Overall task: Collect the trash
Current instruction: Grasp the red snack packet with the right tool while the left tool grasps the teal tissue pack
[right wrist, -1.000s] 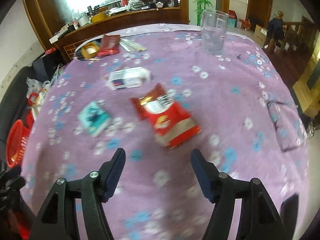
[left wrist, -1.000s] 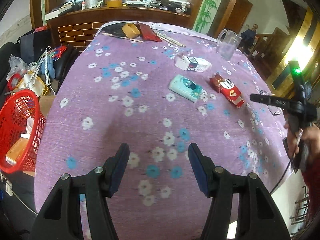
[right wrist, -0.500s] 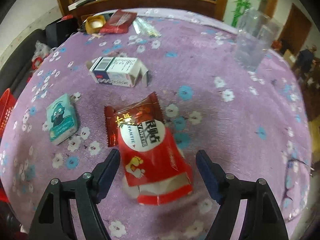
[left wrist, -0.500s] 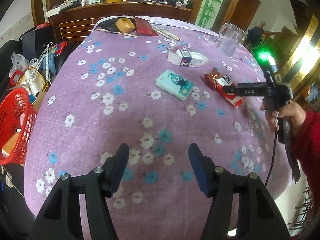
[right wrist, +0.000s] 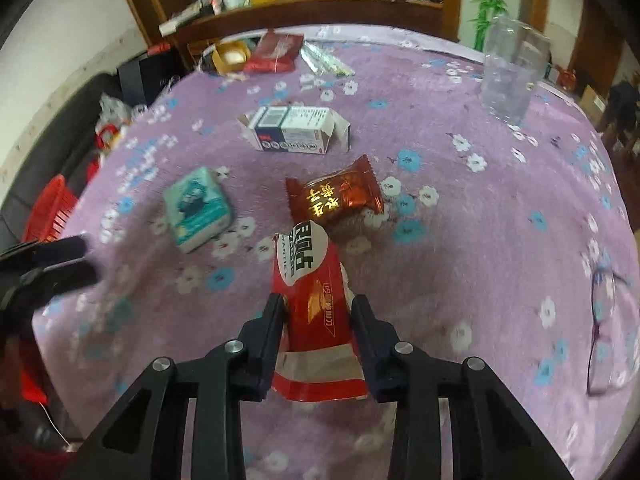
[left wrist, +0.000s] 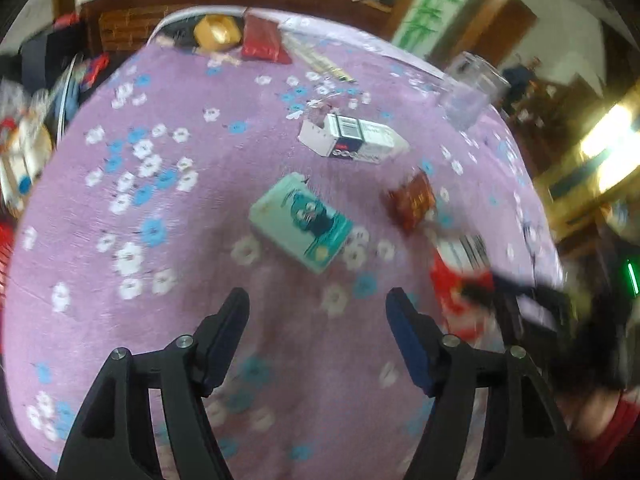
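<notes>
Home: floral tablecloth (right wrist: 460, 208), cluttered sideboard (right wrist: 320, 4)

Red snack wrapper (right wrist: 316, 312): crumpled, between closing gripper pads. Brown candy wrapper (right wrist: 340, 200), open white box (right wrist: 294, 130), teal packet (right wrist: 198, 208): flat on tabletop.

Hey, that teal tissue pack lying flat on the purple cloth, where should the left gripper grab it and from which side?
Grip the teal tissue pack across its shorter width, coming down from above. It lies flat and diagonal, so the left gripper, whose jaws are opening with nothing between them, would probably need turning to line up with its long edges.
</notes>
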`<state>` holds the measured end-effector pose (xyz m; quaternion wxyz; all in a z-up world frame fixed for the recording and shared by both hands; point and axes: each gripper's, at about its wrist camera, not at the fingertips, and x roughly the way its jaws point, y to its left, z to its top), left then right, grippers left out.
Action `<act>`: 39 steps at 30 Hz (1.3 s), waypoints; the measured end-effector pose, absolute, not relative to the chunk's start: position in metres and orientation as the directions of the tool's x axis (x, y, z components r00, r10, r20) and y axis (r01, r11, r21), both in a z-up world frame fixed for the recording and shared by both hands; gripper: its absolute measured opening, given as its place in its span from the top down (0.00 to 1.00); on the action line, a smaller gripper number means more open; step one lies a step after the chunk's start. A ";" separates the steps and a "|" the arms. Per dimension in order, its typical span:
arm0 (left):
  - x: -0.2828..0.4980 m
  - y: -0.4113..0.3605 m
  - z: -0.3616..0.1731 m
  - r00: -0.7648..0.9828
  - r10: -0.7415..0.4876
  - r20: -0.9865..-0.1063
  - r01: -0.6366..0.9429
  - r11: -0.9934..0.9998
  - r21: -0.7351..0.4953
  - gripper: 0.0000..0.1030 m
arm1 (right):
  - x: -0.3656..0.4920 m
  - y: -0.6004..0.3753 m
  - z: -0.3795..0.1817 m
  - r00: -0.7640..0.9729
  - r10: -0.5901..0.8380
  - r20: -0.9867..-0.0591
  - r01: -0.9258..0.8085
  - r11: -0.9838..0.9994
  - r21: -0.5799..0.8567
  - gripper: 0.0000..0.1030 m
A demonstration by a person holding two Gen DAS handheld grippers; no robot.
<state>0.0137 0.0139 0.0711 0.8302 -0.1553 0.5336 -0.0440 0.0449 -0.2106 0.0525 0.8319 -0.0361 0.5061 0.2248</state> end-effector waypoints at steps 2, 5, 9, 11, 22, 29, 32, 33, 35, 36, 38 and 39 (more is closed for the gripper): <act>0.032 0.013 0.062 0.407 -0.229 -0.884 -0.165 0.934 -0.317 0.33 | 0.038 -0.220 0.058 0.395 0.353 -0.848 -0.383 0.902 0.197 0.64; 0.053 0.014 0.049 0.369 -0.192 -0.909 -0.262 0.917 -0.300 0.33 | 0.025 -0.234 0.068 0.419 0.371 -0.829 -0.358 0.906 0.225 0.64; 0.077 0.010 0.029 0.308 -0.150 -0.940 -0.344 0.903 -0.257 0.33 | 0.010 -0.247 0.078 0.439 0.392 -0.809 -0.338 0.906 0.255 0.64; 0.084 0.008 0.023 0.299 -0.128 -0.946 -0.365 0.900 -0.237 0.33 | 0.004 -0.253 0.081 0.452 0.392 -0.801 -0.333 0.908 0.255 0.64; 0.087 0.000 0.015 0.355 -0.101 -0.929 -0.187 0.966 -0.177 0.54 | -0.017 -0.263 0.083 0.446 0.414 -0.794 -0.302 0.904 0.302 0.64; 0.034 0.014 0.019 0.391 -0.141 -0.910 -0.083 0.979 -0.188 0.65 | -0.028 -0.244 0.080 0.427 0.438 -0.791 -0.303 0.894 0.330 0.64; 0.009 0.016 0.023 0.393 -0.161 -0.905 -0.038 0.981 -0.191 0.70 | -0.036 -0.230 0.079 0.422 0.442 -0.792 -0.312 0.891 0.331 0.64; 0.003 0.015 0.023 0.390 -0.164 -0.906 -0.025 0.982 -0.188 0.70 | -0.037 -0.227 0.079 0.419 0.444 -0.792 -0.314 0.889 0.332 0.64; -0.017 0.021 0.025 0.380 -0.183 -0.906 0.004 0.980 -0.197 0.71 | -0.042 -0.217 0.079 0.416 0.443 -0.794 -0.319 0.889 0.329 0.64; -0.023 0.023 0.025 0.377 -0.189 -0.907 0.013 0.980 -0.199 0.71 | -0.045 -0.212 0.080 0.412 0.446 -0.794 -0.322 0.887 0.331 0.64; -0.036 0.029 0.026 0.371 -0.199 -0.907 0.028 0.979 -0.203 0.72 | -0.050 -0.201 0.080 0.409 0.449 -0.795 -0.329 0.885 0.330 0.64; -0.041 0.031 0.027 0.371 -0.202 -0.907 0.031 0.978 -0.205 0.73 | -0.053 -0.195 0.081 0.409 0.448 -0.795 -0.335 0.884 0.326 0.64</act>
